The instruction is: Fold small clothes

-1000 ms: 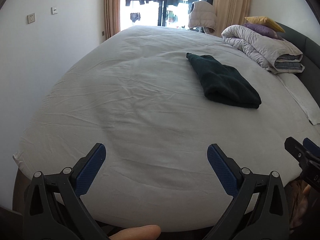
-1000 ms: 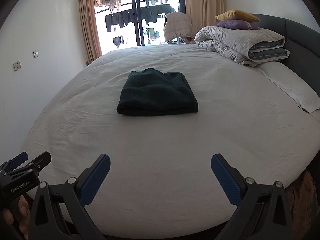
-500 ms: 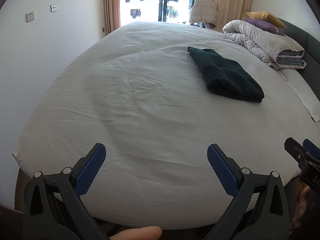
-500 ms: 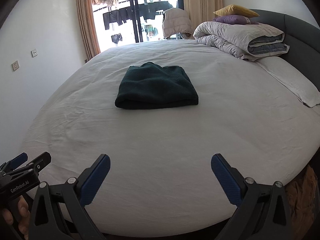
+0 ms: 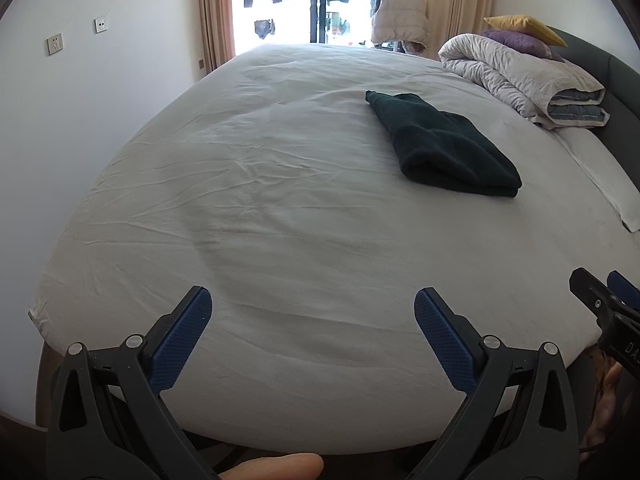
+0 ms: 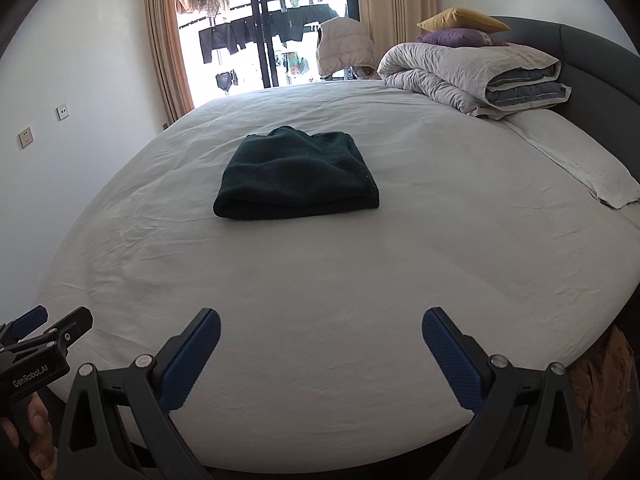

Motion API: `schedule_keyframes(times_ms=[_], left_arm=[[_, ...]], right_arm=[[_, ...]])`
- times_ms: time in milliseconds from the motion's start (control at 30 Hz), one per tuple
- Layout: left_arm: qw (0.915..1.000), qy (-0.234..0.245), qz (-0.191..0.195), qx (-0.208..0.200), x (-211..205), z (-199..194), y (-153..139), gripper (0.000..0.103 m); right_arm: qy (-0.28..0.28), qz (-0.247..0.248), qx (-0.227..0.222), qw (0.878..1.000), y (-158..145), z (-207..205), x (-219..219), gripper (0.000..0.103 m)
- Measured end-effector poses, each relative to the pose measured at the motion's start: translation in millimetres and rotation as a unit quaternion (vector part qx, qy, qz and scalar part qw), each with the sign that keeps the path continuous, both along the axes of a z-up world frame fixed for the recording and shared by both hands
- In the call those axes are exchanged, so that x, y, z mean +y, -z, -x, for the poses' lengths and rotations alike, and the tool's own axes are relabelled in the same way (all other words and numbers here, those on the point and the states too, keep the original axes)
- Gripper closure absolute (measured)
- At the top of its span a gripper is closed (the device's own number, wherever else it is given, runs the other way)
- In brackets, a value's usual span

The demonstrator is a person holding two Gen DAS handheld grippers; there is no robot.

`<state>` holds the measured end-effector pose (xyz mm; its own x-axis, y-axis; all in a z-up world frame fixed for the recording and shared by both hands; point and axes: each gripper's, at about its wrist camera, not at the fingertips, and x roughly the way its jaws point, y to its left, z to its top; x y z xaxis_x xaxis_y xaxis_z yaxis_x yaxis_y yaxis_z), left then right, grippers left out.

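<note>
Left wrist view shows the left gripper [image 5: 312,310] along the bottom of the frame, its two blue-padded fingers [image 5: 182,340] spread wide with nothing between them, hanging over the near edge of a round bed [image 5: 280,220] covered in a wrinkled white sheet. A folded dark green garment [image 5: 444,148] lies flat on the sheet in the upper right of the frame, well apart from the fingers. At the far right edge, low in the frame, part of the right gripper [image 5: 608,304] pokes in, with a bit of the hand holding it below. A fingertip [image 5: 276,466] shows at the bottom centre. Right wrist view has the right gripper [image 6: 320,332] across the bottom, its blue pads [image 6: 452,348] likewise held wide apart and empty above the sheet. Here the dark green garment [image 6: 296,174] sits in the middle of the frame, its rolled fold edge facing the camera, with bare sheet between it and the fingers. The left gripper [image 6: 44,336] enters at the lower left, held by a hand [image 6: 36,432] seen at the corner. A rolled grey duvet [image 6: 472,76] lies at the upper right against the dark headboard [image 6: 592,64], with a purple pillow [image 6: 456,37] and a yellow pillow [image 6: 460,18] stacked on top, and a white pillow [image 6: 580,164] below it. Clothes hang outside the window [image 6: 264,40] at the top centre.
</note>
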<state>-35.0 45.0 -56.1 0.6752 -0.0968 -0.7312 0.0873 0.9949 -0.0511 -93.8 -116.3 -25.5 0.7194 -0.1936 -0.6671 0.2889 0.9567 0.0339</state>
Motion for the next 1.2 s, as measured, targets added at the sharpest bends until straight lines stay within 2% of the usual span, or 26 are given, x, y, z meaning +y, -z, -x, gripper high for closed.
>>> schedule_keyframes(times_ms=[1200], left_arm=[[0.9999,0.002,0.009,0.011,1.0,1.2,5.4,0.0]], right_arm=[[-0.004,-0.01,0.009,1.0,6.4,-0.2,-1.0,0.0]])
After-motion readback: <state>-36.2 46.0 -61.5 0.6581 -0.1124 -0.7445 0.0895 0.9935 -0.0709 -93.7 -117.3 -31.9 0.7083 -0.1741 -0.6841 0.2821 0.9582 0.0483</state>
